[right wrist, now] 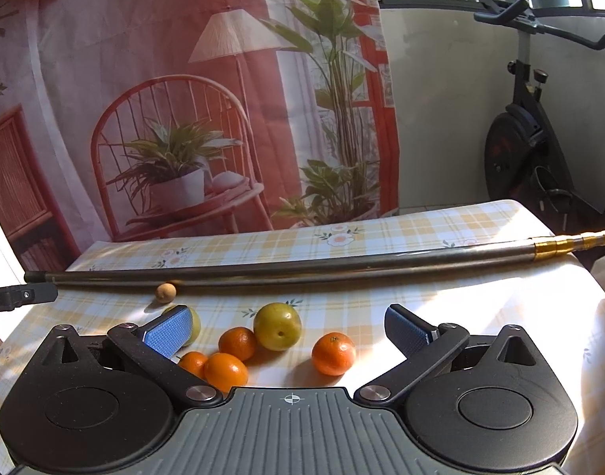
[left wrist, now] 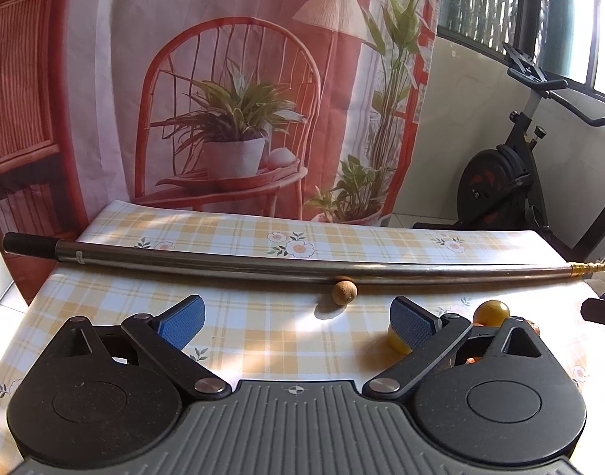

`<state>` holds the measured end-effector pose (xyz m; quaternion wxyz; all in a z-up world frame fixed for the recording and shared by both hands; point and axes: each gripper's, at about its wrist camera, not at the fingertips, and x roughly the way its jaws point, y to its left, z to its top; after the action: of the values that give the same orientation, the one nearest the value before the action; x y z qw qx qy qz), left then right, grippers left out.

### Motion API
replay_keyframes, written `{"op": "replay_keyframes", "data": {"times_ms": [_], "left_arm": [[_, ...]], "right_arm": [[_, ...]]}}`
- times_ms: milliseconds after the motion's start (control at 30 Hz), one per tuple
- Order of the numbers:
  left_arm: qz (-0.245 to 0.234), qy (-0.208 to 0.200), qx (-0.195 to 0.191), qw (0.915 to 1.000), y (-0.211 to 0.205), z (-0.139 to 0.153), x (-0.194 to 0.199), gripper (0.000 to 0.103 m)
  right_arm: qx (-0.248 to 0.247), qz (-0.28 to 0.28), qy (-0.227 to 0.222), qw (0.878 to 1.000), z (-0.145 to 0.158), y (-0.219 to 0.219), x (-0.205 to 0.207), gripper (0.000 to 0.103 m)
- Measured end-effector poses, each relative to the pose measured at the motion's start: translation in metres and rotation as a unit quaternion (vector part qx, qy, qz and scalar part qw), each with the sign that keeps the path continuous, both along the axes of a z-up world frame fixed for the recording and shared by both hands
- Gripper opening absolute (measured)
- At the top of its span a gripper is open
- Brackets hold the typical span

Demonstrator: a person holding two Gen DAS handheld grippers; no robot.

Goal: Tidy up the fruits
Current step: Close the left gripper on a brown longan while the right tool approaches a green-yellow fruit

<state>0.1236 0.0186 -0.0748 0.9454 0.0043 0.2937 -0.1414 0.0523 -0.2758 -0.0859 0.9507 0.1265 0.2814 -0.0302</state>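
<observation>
One yellow-green fruit (right wrist: 195,322) sits half hidden behind right claw (right wrist: 290,328)

Sunlit printed backdrop (right wrist: 183,99), exercise bike (right wrist: 531,130) beside windows (left wrist: 484,4)

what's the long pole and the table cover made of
Pole: looks like metal, a smooth grey tube with a sheen, a brass-coloured ribbed tip and a dark grip end. Cover: likely printed plastic or oilcloth, with slight gloss over the check and flowers.
</observation>
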Motion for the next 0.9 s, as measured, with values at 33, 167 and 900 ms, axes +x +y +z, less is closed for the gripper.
{"op": "replay_keyframes", "data": {"times_ms": [33, 167, 900], "left_arm": [[-0.002, 0.002, 0.004, 1.0, -0.003, -0.003, 0.004, 0.09], [-0.021, 0.013, 0.028, 0.9993, -0.019, -0.013, 0.02, 0.075], [-0.08, 0.066, 0.039, 0.9938, -0.07, -0.068, 0.103, 0.021]], "right_arm": [[0.005, -0.002, 0.003, 1.0, -0.002, -0.002, 0.003, 0.103], [0.043, -0.012, 0.0, 0.999, -0.011, -0.015, 0.01, 0.103], [0.055, 0.009, 0.031, 0.998, -0.042, -0.022, 0.042, 0.092]]}}
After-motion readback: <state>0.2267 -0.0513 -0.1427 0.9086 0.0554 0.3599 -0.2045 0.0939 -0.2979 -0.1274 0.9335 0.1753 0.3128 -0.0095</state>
